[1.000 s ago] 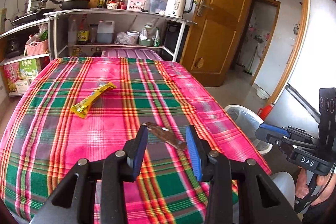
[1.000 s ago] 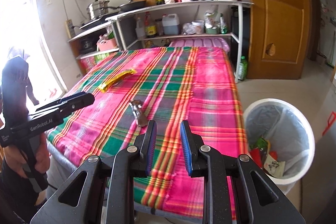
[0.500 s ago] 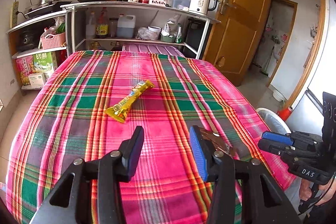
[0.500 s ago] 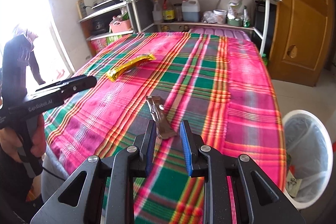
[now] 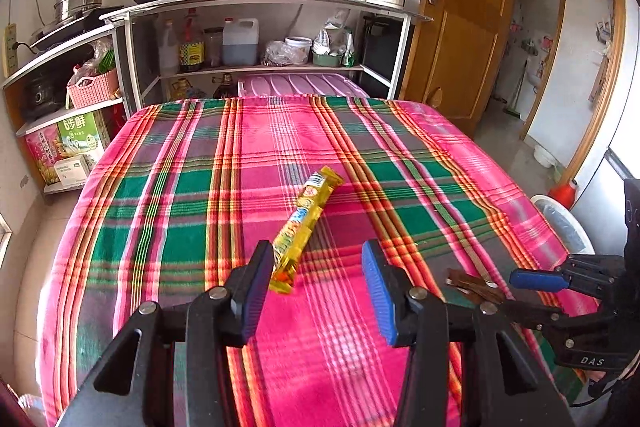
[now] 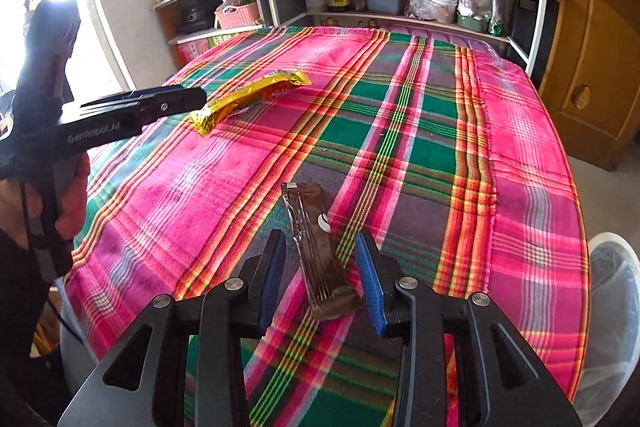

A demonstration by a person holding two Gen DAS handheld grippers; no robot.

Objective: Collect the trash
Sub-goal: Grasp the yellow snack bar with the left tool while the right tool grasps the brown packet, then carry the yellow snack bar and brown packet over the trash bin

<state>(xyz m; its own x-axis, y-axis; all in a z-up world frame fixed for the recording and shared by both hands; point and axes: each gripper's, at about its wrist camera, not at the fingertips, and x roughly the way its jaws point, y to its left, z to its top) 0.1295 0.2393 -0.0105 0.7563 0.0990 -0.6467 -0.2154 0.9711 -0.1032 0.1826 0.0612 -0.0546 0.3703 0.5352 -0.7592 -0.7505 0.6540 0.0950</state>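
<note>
- Two wrappers lie on the plaid counter [image 5: 400, 155].
- Left hand-held gripper [image 5: 318, 277] is wide apart near the yellow wrapper [image 5: 304, 223].
- Right hand-held gripper [image 6: 320, 277] is apart around the brown wrapper [image 6: 318, 259].
- Both look light, thin and crinkly; pinch across the middle.

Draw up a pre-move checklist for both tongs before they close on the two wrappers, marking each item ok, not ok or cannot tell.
1. Right tongs open: ok.
2. Brown wrapper lies between the right fingers: ok, near end sits in the gap.
3. Left tongs open: ok.
4. Yellow wrapper centred in the left gap: not ok, its near end sits close to the left finger and most of it lies ahead.
5. Fingers touching the tablecloth: cannot tell.
6. Bin within reach, beside the table's right edge: ok, though only partly in view.
</note>
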